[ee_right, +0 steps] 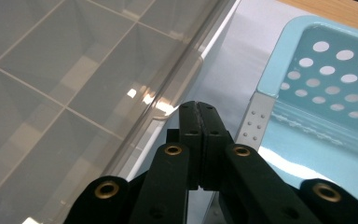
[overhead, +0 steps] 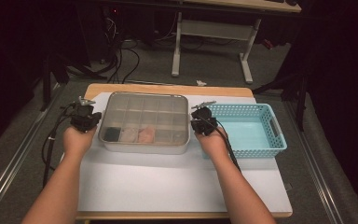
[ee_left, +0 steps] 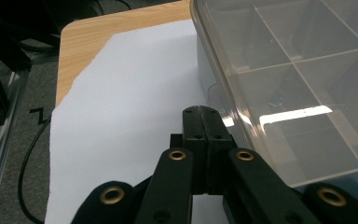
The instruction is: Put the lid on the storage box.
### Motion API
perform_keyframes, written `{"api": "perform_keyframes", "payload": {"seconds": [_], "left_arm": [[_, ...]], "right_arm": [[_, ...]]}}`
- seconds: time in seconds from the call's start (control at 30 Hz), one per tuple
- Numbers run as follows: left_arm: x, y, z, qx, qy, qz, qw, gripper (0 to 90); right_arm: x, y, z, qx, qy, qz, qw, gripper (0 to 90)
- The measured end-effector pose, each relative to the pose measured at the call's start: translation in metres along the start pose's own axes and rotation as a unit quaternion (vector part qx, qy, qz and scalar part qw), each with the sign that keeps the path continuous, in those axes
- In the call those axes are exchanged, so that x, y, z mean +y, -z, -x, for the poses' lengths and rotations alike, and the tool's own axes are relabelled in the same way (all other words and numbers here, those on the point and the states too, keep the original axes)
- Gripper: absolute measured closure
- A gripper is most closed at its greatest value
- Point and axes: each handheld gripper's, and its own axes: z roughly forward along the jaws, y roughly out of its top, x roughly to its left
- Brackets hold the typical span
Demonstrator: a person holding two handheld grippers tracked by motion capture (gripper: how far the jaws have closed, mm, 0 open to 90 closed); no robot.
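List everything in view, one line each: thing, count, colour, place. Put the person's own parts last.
compartment box: 1, clear with closed lid, centre of mat, between the grippers
items in box: several, dark and pinkish, near row; too blurred to identify
basket: 1, light blue, perforated, right of box
mat: 1, white, covering table
table: 1, wood
left hand-held gripper: 1, black, shut, at box's left side
right hand-held gripper: 1, black, shut, between box and basket

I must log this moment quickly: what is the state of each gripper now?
Left gripper: closed, holding nothing, beside the lidded box.
Right gripper: closed, holding nothing, between the box and the blue basket.
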Motion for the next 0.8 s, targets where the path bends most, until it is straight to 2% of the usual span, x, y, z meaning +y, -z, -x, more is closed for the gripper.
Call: {"api": "perform_keyframes", "payload": {"seconds": [0.07,0.17,0.3,0.4,0.47,0.67,0.8], "left_arm": [[-0.0007,0.0001,-0.0018,-0.007,0.008,0.003,0.9999,90.0],[-0.0014,-0.0002,-0.0021,-0.008,0.007,0.004,0.9999,90.0],[-0.0018,-0.0005,-0.0024,-0.009,0.007,0.004,0.9999,90.0],[-0.0020,-0.0002,-0.0017,-0.005,0.002,0.004,1.0000,90.0],[-0.0022,-0.0005,-0.0026,-0.010,0.009,0.005,0.9999,90.0],[-0.0015,0.0013,-0.0033,-0.013,0.014,0.009,0.9998,90.0],[-0.0010,0.0018,-0.0046,-0.020,0.019,0.011,0.9996,90.0]], "right_arm": [[-0.0002,0.0013,-0.0001,0.002,0.001,0.006,1.0000,90.0],[0.0000,0.0011,-0.0002,0.002,0.002,0.005,1.0000,90.0],[0.0008,-0.0034,-0.0006,0.001,0.004,-0.017,0.9998,90.0],[0.0012,-0.0039,-0.0009,0.005,0.008,-0.020,0.9998,90.0],[0.0011,-0.0031,-0.0010,0.005,0.009,-0.016,0.9998,90.0],[0.0001,-0.0010,-0.0011,0.003,0.006,-0.005,1.0000,90.0],[0.0005,-0.0013,-0.0009,0.003,0.005,-0.008,1.0000,90.0]]}}
